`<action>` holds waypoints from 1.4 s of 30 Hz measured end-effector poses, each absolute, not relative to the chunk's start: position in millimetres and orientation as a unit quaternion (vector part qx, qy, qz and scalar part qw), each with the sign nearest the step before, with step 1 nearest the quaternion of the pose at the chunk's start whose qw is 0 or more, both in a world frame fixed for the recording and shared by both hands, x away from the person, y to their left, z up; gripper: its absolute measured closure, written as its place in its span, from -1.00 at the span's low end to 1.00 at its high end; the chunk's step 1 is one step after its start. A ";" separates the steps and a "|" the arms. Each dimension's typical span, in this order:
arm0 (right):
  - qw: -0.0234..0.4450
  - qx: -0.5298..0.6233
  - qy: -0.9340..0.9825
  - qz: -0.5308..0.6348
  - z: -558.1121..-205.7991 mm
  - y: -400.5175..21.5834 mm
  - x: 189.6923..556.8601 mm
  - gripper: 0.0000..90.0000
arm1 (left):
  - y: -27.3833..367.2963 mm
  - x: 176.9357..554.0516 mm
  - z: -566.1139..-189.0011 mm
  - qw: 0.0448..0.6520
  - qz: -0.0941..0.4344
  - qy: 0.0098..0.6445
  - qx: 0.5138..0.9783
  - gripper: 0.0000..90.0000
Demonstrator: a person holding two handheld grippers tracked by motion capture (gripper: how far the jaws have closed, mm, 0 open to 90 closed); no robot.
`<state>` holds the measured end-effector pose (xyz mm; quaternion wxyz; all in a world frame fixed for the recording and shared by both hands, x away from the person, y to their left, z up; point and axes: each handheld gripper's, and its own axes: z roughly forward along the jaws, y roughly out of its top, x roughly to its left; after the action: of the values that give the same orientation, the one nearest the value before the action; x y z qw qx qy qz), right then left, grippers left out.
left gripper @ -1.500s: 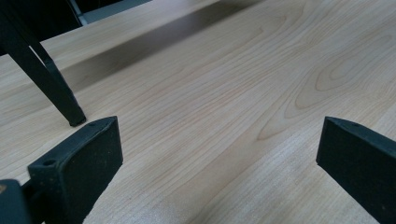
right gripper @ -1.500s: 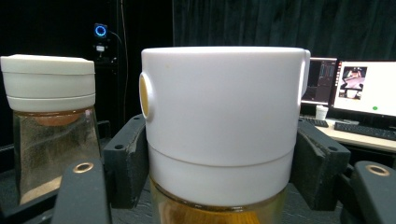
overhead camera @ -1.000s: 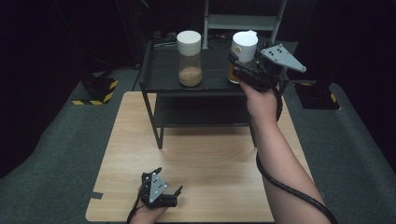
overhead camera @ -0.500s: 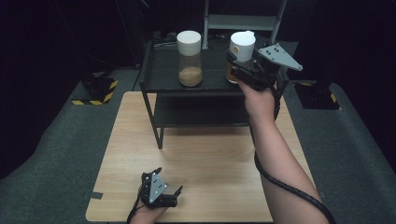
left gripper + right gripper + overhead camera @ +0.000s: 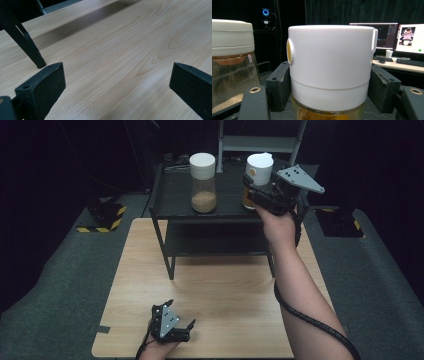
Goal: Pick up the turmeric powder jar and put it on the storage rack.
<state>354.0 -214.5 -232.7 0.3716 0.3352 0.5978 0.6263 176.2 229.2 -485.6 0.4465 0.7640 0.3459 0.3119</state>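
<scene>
Right gripper [image 5: 329, 82] jaws have just been easing open around the white-lidded jar [image 5: 330, 67] on the black shelf [image 5: 175, 205], pads seemingly still touching; left gripper [image 5: 117, 82] is resting wide open before the shelf.

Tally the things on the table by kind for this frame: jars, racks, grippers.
Jars: 2, the white-lidded jar between the right gripper jaws, and the cream-lidded jar
Black shelf racks: 1
Grippers: 2, counting the left gripper
Total: 5
</scene>
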 end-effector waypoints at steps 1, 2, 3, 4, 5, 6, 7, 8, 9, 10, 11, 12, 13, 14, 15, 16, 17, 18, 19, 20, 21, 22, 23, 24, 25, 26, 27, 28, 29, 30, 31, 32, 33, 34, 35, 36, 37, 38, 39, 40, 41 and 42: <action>0.373 0.335 0.598 0.625 -232.4 -214.1 353.6 -0.38 | 229.2 176.1 -485.7 0.447 0.312 0.346 0.764 -0.98; 0.374 0.336 0.598 0.624 -232.3 -213.7 353.0 -0.39 | 229.2 176.1 -485.8 0.447 0.312 0.346 0.764 -0.98; 0.374 0.336 0.598 0.624 -232.1 -213.4 352.6 -0.41 | 229.3 176.2 -485.7 0.447 0.312 0.346 0.764 -0.98; 0.374 0.336 0.600 0.623 -231.5 -213.4 352.5 -0.44 | 229.4 176.4 -485.6 0.447 0.311 0.347 0.763 -0.98; 0.373 0.336 0.600 0.622 -230.9 -213.2 352.1 -0.49 | 229.4 176.5 -485.3 0.446 0.311 0.347 0.764 -0.98; 0.372 0.336 0.600 0.623 -230.6 -213.3 351.7 -0.53 | 229.4 176.5 -485.3 0.446 0.311 0.347 0.764 -0.98; 0.373 0.336 0.600 0.623 -230.5 -213.2 351.2 -0.58 | 229.4 176.4 -485.6 0.447 0.311 0.347 0.763 -0.98; 0.375 0.336 0.601 0.621 -230.0 -212.2 350.1 -0.66 | 229.5 176.3 -485.7 0.447 0.311 0.347 0.763 -0.98; 0.376 0.337 0.601 0.619 -229.3 -211.2 349.1 -0.71 | 229.4 176.5 -485.3 0.447 0.311 0.347 0.764 -0.98; 0.377 0.339 0.601 0.618 -228.8 -210.5 347.7 -0.77 | 229.3 176.5 -485.2 0.446 0.311 0.347 0.764 -0.98; 0.379 0.340 0.600 0.617 -228.5 -209.7 346.2 -0.86 | 229.2 176.5 -485.2 0.446 0.311 0.348 0.764 -0.98; 0.379 0.343 0.598 0.617 -228.1 -208.8 344.6 -0.94 | 229.0 176.4 -485.3 0.446 0.311 0.348 0.764 -0.98; 0.379 0.341 0.600 0.617 -227.9 -209.2 343.5 -0.99 | 228.8 176.2 -485.5 0.446 0.312 0.346 0.764 -0.98; 0.379 0.338 0.601 0.616 -228.0 -209.8 342.4 -1.00 | 228.5 176.1 -485.5 0.445 0.313 0.346 0.765 -0.98; 0.380 0.334 0.604 0.616 -228.8 -210.4 339.4 -1.00 | 228.4 176.1 -485.5 0.445 0.313 0.345 0.765 -0.98; 0.382 0.333 0.605 0.614 -229.3 -210.5 337.2 -1.00 | 228.1 176.0 -485.4 0.444 0.314 0.345 0.765 -0.98; 0.382 0.333 0.605 0.614 -229.3 -210.5 337.2 -1.00 | 227.8 176.0 -485.3 0.444 0.314 0.345 0.765 -0.98; 0.384 0.331 0.604 0.614 -231.0 -211.3 333.7 -1.00 | 227.8 176.0 -485.3 0.443 0.314 0.345 0.765 -0.98; 0.384 0.331 0.605 0.614 -231.6 -212.2 331.9 -1.00 | 227.5 175.9 -485.1 0.443 0.314 0.346 0.765 -0.98; 0.384 0.329 0.605 0.615 -232.4 -213.5 330.2 -1.00 | 227.3 176.1 -484.9 0.442 0.314 0.346 0.766 -0.98; 0.384 0.329 0.605 0.615 -232.4 -213.5 330.2 -1.00 | 227.3 176.1 -484.9 0.442 0.314 0.346 0.766 -0.98; 0.385 0.329 0.604 0.615 -233.2 -214.4 328.0 -1.00 | 227.2 176.2 -484.7 0.441 0.314 0.346 0.766 -0.98; 0.385 0.327 0.604 0.616 -234.0 -215.7 326.1 -1.00 | 226.9 176.2 -484.6 0.441 0.314 0.346 0.767 -0.98; 0.387 0.323 0.607 0.615 -234.8 -217.6 322.4 -1.00 | 226.7 176.3 -484.5 0.440 0.314 0.346 0.767 -0.98; 0.387 0.323 0.607 0.615 -234.8 -217.6 322.4 -1.00 | 226.5 176.4 -484.4 0.440 0.314 0.346 0.767 -0.98; 0.388 0.320 0.607 0.615 -235.6 -219.0 320.1 -1.00 | 226.5 176.4 -484.4 0.440 0.314 0.346 0.767 -0.98; 0.387 0.320 0.607 0.616 -235.9 -219.8 318.5 -1.00 | 226.4 176.5 -484.3 0.439 0.314 0.346 0.767 -0.98; 0.389 0.318 0.607 0.616 -236.4 -220.8 315.9 -1.00 | 226.4 176.4 -484.3 0.439 0.314 0.346 0.767 -0.98; 0.389 0.317 0.606 0.617 -236.9 -221.5 313.8 -1.00 | 226.3 176.3 -484.4 0.439 0.314 0.346 0.767 -0.98; 0.388 0.316 0.605 0.620 -237.5 -222.7 311.9 -1.00 | 226.2 176.3 -484.3 0.439 0.314 0.346 0.767 -0.98; 0.388 0.314 0.605 0.621 -238.0 -223.5 310.4 -1.00 | 225.9 176.4 -484.2 0.438 0.314 0.346 0.768 -0.98; 0.388 0.312 0.605 0.622 -238.8 -224.4 307.7 -1.00 | 225.7 176.4 -484.2 0.438 0.314 0.346 0.768 -0.98; 0.387 0.311 0.606 0.622 -239.1 -225.0 305.5 -1.00 | 225.6 176.6 -484.0 0.437 0.315 0.345 0.768 -0.98; 0.387 0.310 0.606 0.623 -239.6 -225.8 303.4 -1.00 | 225.4 176.6 -484.0 0.437 0.315 0.345 0.769 -0.98; 0.387 0.308 0.605 0.624 -240.5 -226.5 301.2 -1.00 | 225.5 176.7 -483.9 0.437 0.314 0.346 0.769 -0.98; 0.388 0.308 0.604 0.624 -241.2 -227.1 298.9 -1.00 | 225.5 176.8 -484.1 0.438 0.314 0.346 0.768 -0.98; 0.387 0.307 0.604 0.625 -242.0 -227.9 296.8 -1.00 | 225.5 176.7 -484.1 0.438 0.314 0.346 0.768 -0.98; 0.388 0.305 0.605 0.624 -242.6 -228.8 294.8 -1.00 | 225.5 176.8 -484.0 0.438 0.314 0.346 0.768 -0.98; 0.390 0.303 0.606 0.624 -243.5 -229.6 292.8 -1.00 | 225.3 176.8 -484.1 0.438 0.314 0.346 0.768 -0.98; 0.389 0.302 0.606 0.624 -244.3 -230.7 290.8 -1.00 | 225.2 176.8 -484.1 0.437 0.315 0.346 0.768 -0.98; 0.389 0.302 0.607 0.624 -245.1 -231.7 288.8 -1.00 | 225.1 176.8 -483.9 0.437 0.315 0.345 0.769 -0.98; 0.388 0.302 0.607 0.624 -245.9 -232.5 287.4 -1.00 | 225.1 176.9 -483.8 0.436 0.315 0.345 0.769 -0.98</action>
<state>287.4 -232.5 -245.9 0.3883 0.3022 0.6070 0.6240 176.9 225.1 -483.8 0.4362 0.7692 0.3450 0.3148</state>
